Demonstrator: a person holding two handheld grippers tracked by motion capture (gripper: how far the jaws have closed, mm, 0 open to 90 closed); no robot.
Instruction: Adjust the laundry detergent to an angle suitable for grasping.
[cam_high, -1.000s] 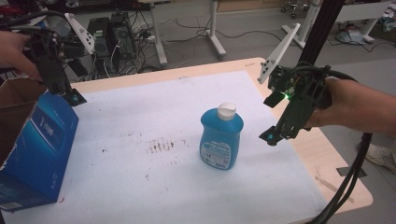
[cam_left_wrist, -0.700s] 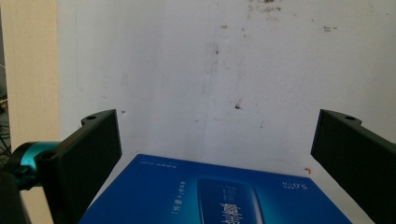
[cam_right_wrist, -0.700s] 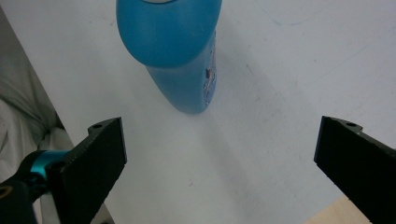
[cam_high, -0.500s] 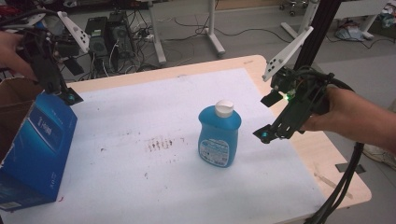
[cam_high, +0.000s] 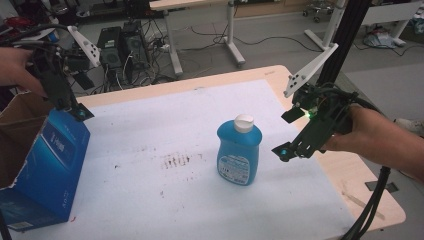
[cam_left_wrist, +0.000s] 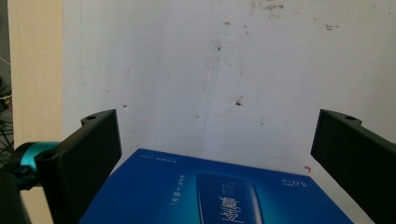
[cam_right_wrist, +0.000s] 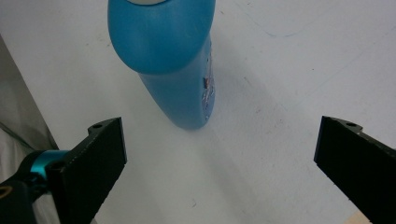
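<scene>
A blue bottle (cam_high: 239, 152) with a white cap stands upright on the white sheet (cam_high: 165, 125) near the table's middle. My right gripper (cam_high: 287, 134) hovers just right of it, open and apart from it. In the right gripper view the bottle (cam_right_wrist: 168, 60) stands ahead of the wide-spread right gripper (cam_right_wrist: 222, 127), leaning left of centre. A blue carton (cam_high: 50, 170) stands at the table's left edge. My left gripper (cam_high: 75, 110) hangs over its top far corner. The left gripper (cam_left_wrist: 217, 121) is open, with the carton's printed face (cam_left_wrist: 187, 191) below and between the jaws.
An open brown cardboard box (cam_high: 15, 130) sits against the carton's left side. Bare wooden table (cam_high: 360, 185) borders the sheet on the right. A black post (cam_high: 350, 30) rises at the back right. Computer towers (cam_high: 125, 45) and desk legs stand on the floor beyond.
The right gripper has dropped slightly beside the bottle. The left gripper has sunk a little toward the carton's top. Bottle and carton have stayed in place.
</scene>
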